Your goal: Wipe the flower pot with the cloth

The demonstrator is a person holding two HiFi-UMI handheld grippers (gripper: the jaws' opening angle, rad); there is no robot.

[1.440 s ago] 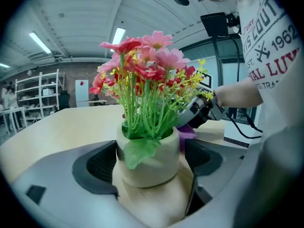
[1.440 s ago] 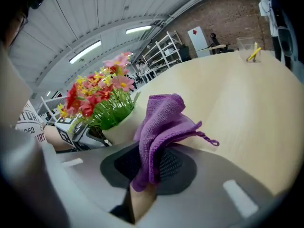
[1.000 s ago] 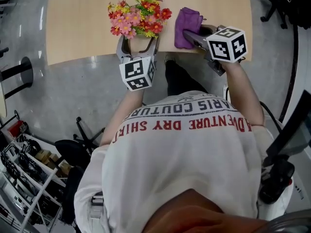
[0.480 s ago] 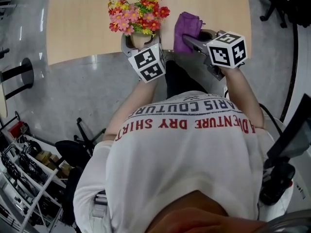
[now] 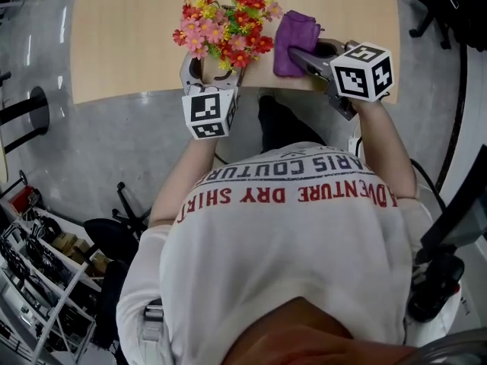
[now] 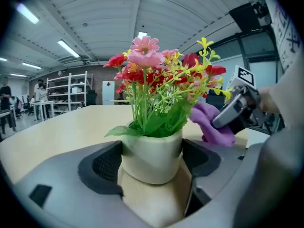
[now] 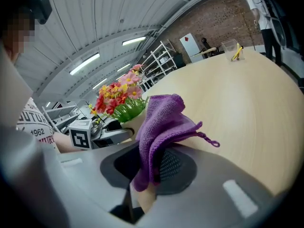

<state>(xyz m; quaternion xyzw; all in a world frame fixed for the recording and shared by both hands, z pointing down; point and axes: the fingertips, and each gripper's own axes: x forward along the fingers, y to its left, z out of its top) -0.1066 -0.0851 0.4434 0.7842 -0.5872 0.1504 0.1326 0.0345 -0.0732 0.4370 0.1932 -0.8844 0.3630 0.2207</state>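
A small cream flower pot (image 6: 152,156) with red, pink and yellow flowers (image 5: 224,29) stands near the front edge of the wooden table (image 5: 129,36). My left gripper (image 5: 209,68) reaches around the pot from the near side. Its jaws have just been closing, and both pads (image 6: 107,163) now press the pot's sides. Right of the pot, my right gripper (image 5: 304,55) is shut on a purple cloth (image 5: 293,40). The cloth (image 7: 164,122) bunches up out of the jaws. In the left gripper view the cloth (image 6: 211,125) hangs close to the pot's right side, not touching it.
The table's front edge runs just under both grippers, with grey floor below it. A small clear container (image 7: 232,51) stands at the table's far side. A wire rack (image 5: 38,280) and chair bases (image 5: 129,211) are on the floor at the left.
The left gripper has rolled and shifted with the pot between its jaws, and the flowers now sit higher and further right. The right gripper with the cloth has barely moved.
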